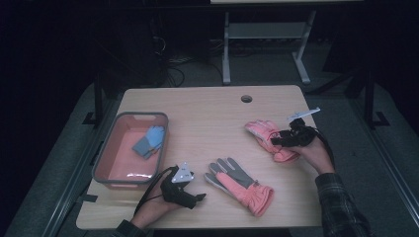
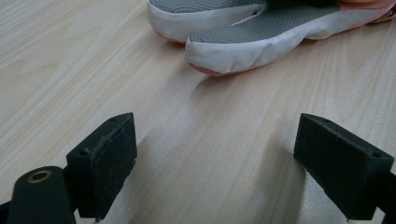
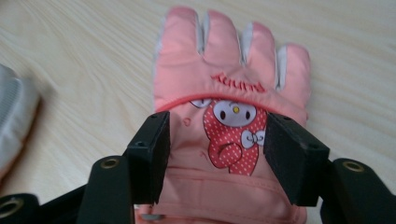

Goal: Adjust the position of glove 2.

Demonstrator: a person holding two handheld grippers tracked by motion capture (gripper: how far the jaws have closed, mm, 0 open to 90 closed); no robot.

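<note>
On the table, the right gripper [image 3: 217, 154] has its jaws apart over a pink glove [image 3: 232, 93], maybe touching it. The left gripper [image 2: 215, 158] gapes too.

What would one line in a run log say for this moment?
right gripper: open over pink glove | left gripper: open, empty, near grey-palmed glove | bin: blue glove
</note>
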